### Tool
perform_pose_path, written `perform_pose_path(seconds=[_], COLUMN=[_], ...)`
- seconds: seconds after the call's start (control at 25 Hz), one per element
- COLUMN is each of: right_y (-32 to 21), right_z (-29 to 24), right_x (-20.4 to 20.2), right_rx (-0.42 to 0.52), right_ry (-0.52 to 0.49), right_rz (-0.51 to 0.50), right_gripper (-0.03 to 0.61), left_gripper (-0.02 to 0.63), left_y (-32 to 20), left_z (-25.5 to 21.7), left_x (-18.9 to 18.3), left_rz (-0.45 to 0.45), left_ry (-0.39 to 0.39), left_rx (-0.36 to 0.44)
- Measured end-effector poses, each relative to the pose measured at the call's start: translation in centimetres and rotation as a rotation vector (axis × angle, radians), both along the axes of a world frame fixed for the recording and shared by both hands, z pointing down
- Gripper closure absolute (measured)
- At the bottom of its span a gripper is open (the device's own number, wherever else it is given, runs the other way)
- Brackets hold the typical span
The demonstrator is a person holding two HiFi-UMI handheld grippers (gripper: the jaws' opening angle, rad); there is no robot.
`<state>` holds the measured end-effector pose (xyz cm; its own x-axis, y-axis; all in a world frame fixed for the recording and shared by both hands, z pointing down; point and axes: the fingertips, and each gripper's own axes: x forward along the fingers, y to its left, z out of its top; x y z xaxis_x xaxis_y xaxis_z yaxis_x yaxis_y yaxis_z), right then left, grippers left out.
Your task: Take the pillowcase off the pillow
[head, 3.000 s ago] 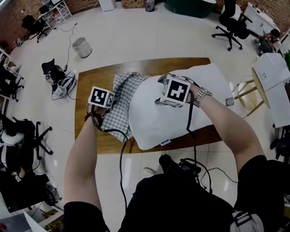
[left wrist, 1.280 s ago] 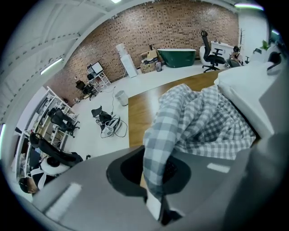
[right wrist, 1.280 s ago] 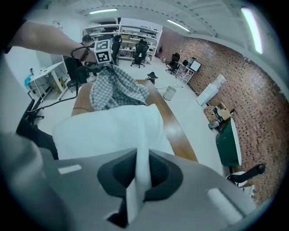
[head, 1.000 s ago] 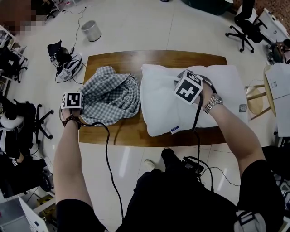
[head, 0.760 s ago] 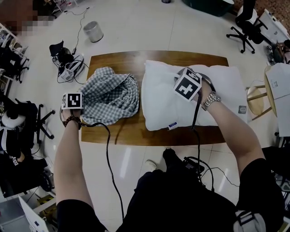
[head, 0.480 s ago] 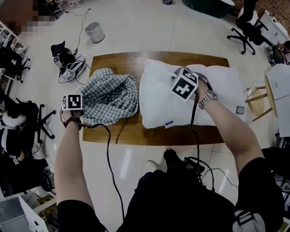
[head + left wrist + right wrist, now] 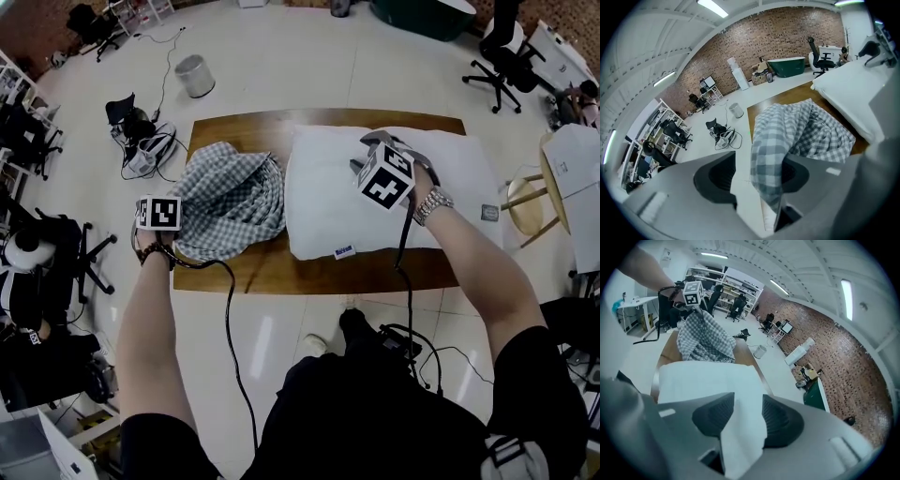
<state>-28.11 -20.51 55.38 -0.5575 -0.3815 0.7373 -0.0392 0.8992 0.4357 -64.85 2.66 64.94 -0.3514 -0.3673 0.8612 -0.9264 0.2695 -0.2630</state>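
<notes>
Two things lie side by side on the wooden table [image 7: 309,274]. The checked pillowcase [image 7: 230,197] is in a crumpled heap on the left half. The bare white pillow [image 7: 323,202] lies flat on the right half. The pillowcase is wholly off the pillow, and their edges sit just beside each other; whether they touch I cannot tell. A small blue-and-white label [image 7: 344,251] shows at the pillow's near edge.

The left hand-held gripper [image 7: 759,159] is at the near left corner of the pillowcase, close to the table's left edge. Its jaws have just been opening and stand apart. A fold of the checked cloth hangs between them, lying against one jaw with a clear gap to the other, so they do not clamp it.

The right hand-held gripper [image 7: 745,418] is over the middle of the pillow, towards its far side. Its jaws have also just been opening and stand apart, with a peak of the white pillow fabric rising loosely between them.

A black cable [image 7: 230,314] runs from the left hand-held gripper back along the forearm. There is a wristwatch [image 7: 431,203] on the right wrist. On the pale floor beyond the table stand a waste bin [image 7: 195,75] at the far left and an office chair [image 7: 497,47] at the far right.
</notes>
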Motion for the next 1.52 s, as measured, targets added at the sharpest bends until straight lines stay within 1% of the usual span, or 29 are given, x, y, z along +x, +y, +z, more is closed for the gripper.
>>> perform_pose_path(seconds=[0.04,0.08,0.12,0.16,0.24,0.28,0.52,0.56,0.6,0.68,0.72,0.8,0.84,0.88,0.96,1.08,1.24,1.44,1.52], right_y=[0.6,1.2,1.9,2.6,4.0,4.7,9.5,10.3,11.1,12.4,12.8,13.5,13.8,14.0,14.7,16.0,17.1,18.4,19.0], right_z=[-0.4,-0.8,-1.1,-1.4,-2.1,-2.4,-4.0,-4.3,-4.6,-5.4,-5.9,-6.7,-7.0,-7.3,-7.8,-8.7,-10.1,-11.3,-12.0], right_x=[0.5,1.0,1.6,2.2,3.5,4.1,7.6,8.0,8.5,9.1,9.3,9.8,10.1,10.5,11.4,12.4,14.4,17.4,18.5], right_rx=[0.005,0.009,0.016,0.025,0.054,0.069,0.104,0.109,0.113,0.121,0.123,0.126,0.128,0.129,0.131,0.131,0.147,0.151,0.146], right_ry=[-0.007,-0.014,-0.021,-0.030,-0.046,-0.052,-0.085,-0.092,-0.100,-0.116,-0.124,-0.144,-0.156,-0.168,-0.196,-0.242,-0.305,-0.393,-0.431], right_rz=[0.006,0.011,0.016,0.021,0.028,0.030,0.045,0.047,0.049,0.055,0.060,0.071,0.076,0.080,0.084,0.082,0.081,0.077,0.074], right_gripper=[0.393,0.393,0.393,0.393,0.393,0.393,0.393,0.393,0.393,0.393,0.394,0.394,0.394,0.396,0.397,0.403,0.441,0.485,0.499], left_gripper=[0.393,0.389,0.385,0.385,0.383,0.383,0.383,0.383,0.385,0.385,0.387,0.396,0.396,0.402,0.410,0.427,0.463,0.500,0.528], left_y=[1.1,1.9,2.0,1.9,1.3,1.6,4.4,4.5,4.0,1.8,1.7,3.2,3.4,3.2,2.3,3.2,2.9,3.2,3.4], left_z=[0.1,0.0,-0.2,-0.7,-2.2,-2.8,-5.1,-5.7,-6.8,-10.2,-10.9,-10.0,-10.2,-11.0,-13.5,-14.3,-17.2,-19.6,-20.6], left_x=[1.1,1.9,2.2,2.1,1.3,1.3,5.2,6.3,7.8,11.6,12.5,12.7,13.4,14.7,18.0,20.9,25.8,31.8,34.3], left_rz=[-0.011,-0.010,0.011,0.036,0.089,0.101,0.128,0.146,0.184,0.308,0.326,0.275,0.275,0.298,0.364,0.366,0.405,0.440,0.453], left_ry=[0.033,0.046,0.028,-0.007,-0.107,-0.131,-0.134,-0.131,-0.126,-0.119,-0.118,-0.117,-0.116,-0.115,-0.112,-0.083,-0.069,-0.060,-0.057], left_rx=[-0.030,-0.044,-0.029,0.001,0.081,0.103,0.157,0.185,0.237,0.396,0.411,0.324,0.317,0.345,0.431,0.443,0.544,0.638,0.675])
